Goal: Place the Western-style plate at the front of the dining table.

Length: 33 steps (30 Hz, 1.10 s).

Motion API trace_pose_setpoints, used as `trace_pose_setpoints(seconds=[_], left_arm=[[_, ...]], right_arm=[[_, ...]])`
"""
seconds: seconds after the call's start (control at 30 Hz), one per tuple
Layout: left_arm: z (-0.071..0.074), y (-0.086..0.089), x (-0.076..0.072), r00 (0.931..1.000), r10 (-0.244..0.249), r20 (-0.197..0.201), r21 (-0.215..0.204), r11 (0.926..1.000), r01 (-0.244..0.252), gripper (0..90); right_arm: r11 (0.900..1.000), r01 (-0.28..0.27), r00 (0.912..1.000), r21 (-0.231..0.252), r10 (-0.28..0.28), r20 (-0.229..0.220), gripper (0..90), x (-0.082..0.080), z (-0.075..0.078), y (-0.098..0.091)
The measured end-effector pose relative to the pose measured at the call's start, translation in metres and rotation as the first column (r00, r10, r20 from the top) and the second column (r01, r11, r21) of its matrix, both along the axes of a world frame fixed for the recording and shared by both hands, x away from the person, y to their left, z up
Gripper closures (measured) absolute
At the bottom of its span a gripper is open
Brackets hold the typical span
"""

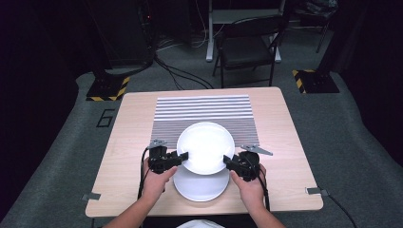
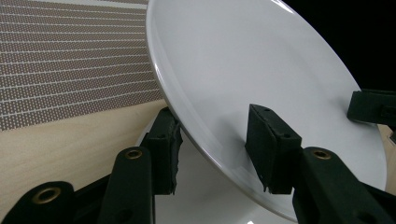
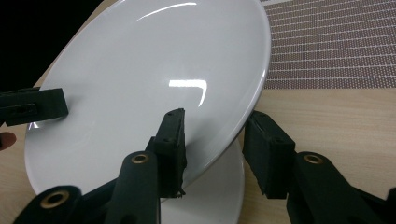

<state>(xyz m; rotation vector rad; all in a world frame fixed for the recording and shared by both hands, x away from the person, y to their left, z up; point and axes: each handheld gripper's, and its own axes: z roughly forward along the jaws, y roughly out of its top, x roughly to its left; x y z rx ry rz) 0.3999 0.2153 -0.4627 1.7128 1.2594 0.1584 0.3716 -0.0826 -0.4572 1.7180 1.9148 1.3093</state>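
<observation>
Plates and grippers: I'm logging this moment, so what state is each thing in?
Upper plate: lifted, gripped at both rims.
Lower plate: flat on the table, partly under the upper one.
Left gripper: shut on the upper plate's rim.
Right gripper: shut on the opposite rim.
Striped mat: flat, bare.

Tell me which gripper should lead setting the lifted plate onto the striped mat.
Neither clearly: the left gripper and right gripper each clamp opposite rims of the upper plate, raised over the lower plate. The striped mat lies straight ahead, so probably both move together.
</observation>
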Motion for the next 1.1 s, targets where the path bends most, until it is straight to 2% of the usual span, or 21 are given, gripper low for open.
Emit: trace_pose_setpoints(seconds=[0.23,0.27,0.57,0.87,1.1], left_arm=[[0.004,0.002,0.003,1.0,0.007,0.003,-0.012,0.9999,-0.007,55.0],[0.005,0.003,0.004,0.9999,0.002,0.01,0.001,1.0,-0.002,55.0],[0.007,0.004,0.009,0.9998,0.012,0.018,-0.004,0.9999,-0.012,55.1],[0.014,0.006,0.013,0.9995,0.011,0.029,0.009,0.9999,-0.011,55.2],[0.017,0.006,0.017,0.9996,0.019,0.021,-0.002,0.9998,-0.019,55.2]], right_arm=[[1.0,0.0,1.0,0.004,0.0,0.008,58.8,0.004,0.004,0.002],[1.0,0.0,0.9999,0.001,0.0,0.01,58.8,0.004,0.004,0.002],[1.0,0.0,0.9999,0.006,0.0,0.013,58.8,0.01,0.007,0.004],[1.0,-0.002,0.9998,0.008,0.002,0.022,58.8,0.014,0.012,0.006],[1.0,-0.006,0.9995,-0.004,0.006,0.031,58.8,0.018,0.016,0.007]])
